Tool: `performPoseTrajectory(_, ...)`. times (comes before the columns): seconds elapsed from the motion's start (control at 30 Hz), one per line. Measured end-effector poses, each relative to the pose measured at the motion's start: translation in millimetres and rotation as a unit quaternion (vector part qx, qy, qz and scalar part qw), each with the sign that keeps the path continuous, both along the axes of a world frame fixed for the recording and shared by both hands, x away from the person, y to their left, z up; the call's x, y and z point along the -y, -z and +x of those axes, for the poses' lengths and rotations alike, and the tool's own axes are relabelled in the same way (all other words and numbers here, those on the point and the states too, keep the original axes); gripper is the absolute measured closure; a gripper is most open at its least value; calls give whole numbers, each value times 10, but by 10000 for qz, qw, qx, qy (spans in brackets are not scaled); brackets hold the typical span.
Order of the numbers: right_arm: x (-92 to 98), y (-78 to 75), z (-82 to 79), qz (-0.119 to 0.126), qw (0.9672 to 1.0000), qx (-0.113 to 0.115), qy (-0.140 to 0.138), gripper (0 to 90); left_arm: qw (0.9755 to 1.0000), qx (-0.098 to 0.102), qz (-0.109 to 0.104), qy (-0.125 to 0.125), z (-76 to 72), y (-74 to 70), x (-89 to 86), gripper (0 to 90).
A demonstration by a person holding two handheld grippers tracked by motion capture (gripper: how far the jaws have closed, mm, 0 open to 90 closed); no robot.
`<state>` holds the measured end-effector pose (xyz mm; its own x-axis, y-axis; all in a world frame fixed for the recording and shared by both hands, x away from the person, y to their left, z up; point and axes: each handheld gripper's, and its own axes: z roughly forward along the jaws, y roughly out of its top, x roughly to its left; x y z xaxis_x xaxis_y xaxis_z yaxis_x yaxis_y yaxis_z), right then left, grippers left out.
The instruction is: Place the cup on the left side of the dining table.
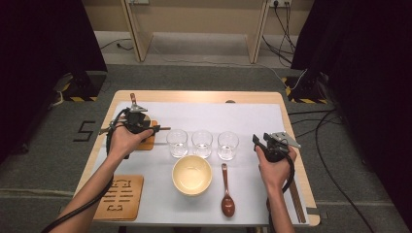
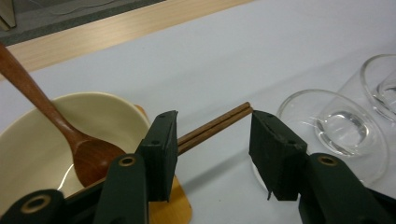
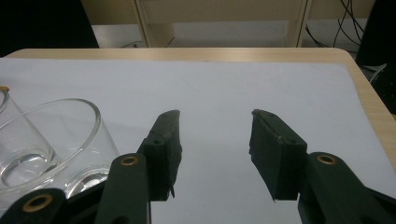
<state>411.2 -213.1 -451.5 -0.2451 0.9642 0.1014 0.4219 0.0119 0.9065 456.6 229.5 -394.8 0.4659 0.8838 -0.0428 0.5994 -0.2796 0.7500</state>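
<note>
The pair of dark brown wooden chopsticks (image 2: 219,123) lies in the gap between the jaws of the left gripper (image 2: 215,114). The shafts run just beside the inner face of one jaw, with the tips pointing toward the glasses. The jaws are released: they stand wide and the far jaw is clear of the chopsticks, so nothing is clamped.

In the left gripper view, a cream ceramic bowl (image 2: 28,116) sits just beside the chopsticks. A reddish-brown wooden spoon (image 2: 88,158) stands in it, with its handle leaning up and away. An orange-brown wooden coaster (image 2: 175,207) shows beneath the jaw near the bowl's rim.

A row of three clear drinking glasses (image 1: 201,143) stands across the middle of the white sheet (image 1: 218,116) that covers the light wooden bench (image 1: 194,96). The nearest glass is close to the chopstick tips.

In front of the row are a second cream bowl (image 1: 175,174) and, beside it, a second brown spoon (image 1: 227,194) lying flat. A cut-out wooden trivet (image 1: 121,196) lies at the near left corner.

The right gripper (image 3: 215,114) is held over the sheet to the right of the glasses, jaws released with nothing between them. Dark brown sticks (image 1: 297,201) lie along the bench's right edge.
</note>
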Motion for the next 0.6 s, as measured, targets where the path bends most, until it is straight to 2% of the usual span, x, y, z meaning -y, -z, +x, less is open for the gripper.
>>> performPoseTrajectory(0.27, -14, -30, -19, -18, 10000, 27, -9, 527, 9998, -20, -144, 146, -40, 10, 152, 527)
performPoseTrajectory(0.43, -21, -39, -40, -19, 10000, 24, 6, 527, 9992, -140, -185, 321, -60, 49, 300, 544)
performPoseTrajectory(0.6, -29, -54, -54, -15, 10000, 39, 4, 526, 9993, -220, -100, 298, -35, 104, 355, 563)
